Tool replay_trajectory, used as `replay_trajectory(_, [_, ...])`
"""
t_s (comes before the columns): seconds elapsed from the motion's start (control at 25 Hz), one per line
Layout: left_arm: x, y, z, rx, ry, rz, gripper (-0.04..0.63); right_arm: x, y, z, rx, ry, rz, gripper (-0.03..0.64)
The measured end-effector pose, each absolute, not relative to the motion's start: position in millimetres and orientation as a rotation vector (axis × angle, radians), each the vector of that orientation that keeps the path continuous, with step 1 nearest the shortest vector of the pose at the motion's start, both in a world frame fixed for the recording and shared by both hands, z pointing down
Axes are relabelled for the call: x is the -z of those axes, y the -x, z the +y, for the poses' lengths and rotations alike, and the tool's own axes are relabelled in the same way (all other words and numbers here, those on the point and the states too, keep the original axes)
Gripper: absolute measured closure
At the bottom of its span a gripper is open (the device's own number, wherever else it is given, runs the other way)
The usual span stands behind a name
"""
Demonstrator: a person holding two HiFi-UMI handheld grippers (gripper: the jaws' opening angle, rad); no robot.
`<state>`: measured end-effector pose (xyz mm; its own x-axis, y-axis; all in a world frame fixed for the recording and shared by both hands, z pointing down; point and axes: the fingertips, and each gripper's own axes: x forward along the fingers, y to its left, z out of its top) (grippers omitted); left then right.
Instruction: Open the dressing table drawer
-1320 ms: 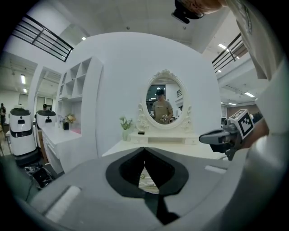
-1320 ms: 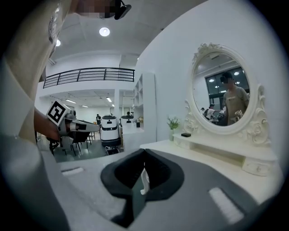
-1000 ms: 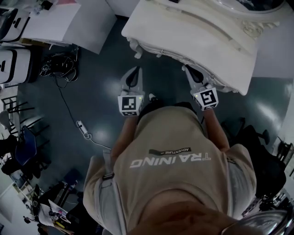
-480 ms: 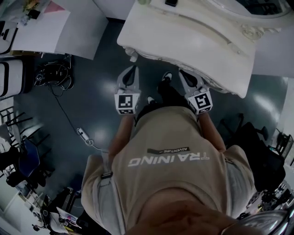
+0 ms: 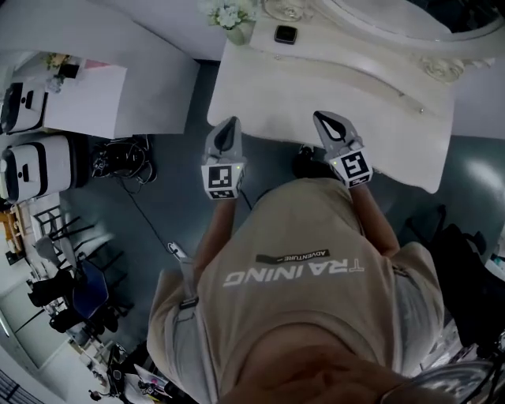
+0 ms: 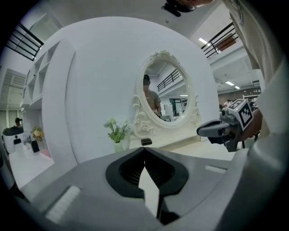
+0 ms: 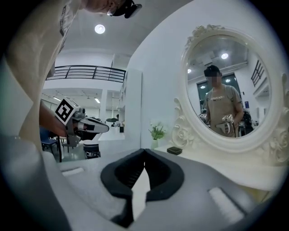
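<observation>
The white dressing table [image 5: 394, 134] fills the upper middle of the head view, seen from above; its drawer front is hidden under the top. My left gripper [image 5: 229, 124] hovers at the table's front left edge, my right gripper [image 5: 321, 117] over the front edge further right. Both are shut and hold nothing. The left gripper [image 6: 144, 149] faces the oval mirror [image 6: 165, 94], with the right gripper [image 6: 216, 131] at its side. The right gripper [image 7: 144, 150] points along the table top beneath the mirror [image 7: 226, 85], with the left gripper [image 7: 90, 127] off to its left.
On the table stand a vase of flowers [image 5: 230, 16] and a small black box [image 5: 285, 34]. A white desk [image 5: 118, 87] stands at the left, with white appliances [image 5: 31, 166] and floor cables [image 5: 118, 162] near it. Chairs [image 5: 71, 292] crowd the lower left.
Both grippers have risen from below the table's front edge to the level of its top. The table top now shows from above, with the vase and box in sight.
</observation>
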<state>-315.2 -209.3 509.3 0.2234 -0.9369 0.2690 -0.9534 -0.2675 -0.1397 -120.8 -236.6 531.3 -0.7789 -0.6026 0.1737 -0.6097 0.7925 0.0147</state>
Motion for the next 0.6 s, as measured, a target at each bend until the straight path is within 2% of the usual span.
replay_trajectory(0.12, [-502,291,-257,-0.505,-2.469,-1.855,0.588,-530,97,-274,-0.069,-0.984,-2.815,0.614])
replay_trajectory(0.4, [-532,258,-336,-0.4,-2.358,-1.771,0.588,-538,56,-324,-0.077,-1.12,-2.803,0.614])
replay_trajectory(0.6, [-566,245,-372,-0.497,-2.366,-1.714,0.588,-542,39,-338,-0.099,-1.185,-2.787,0.614])
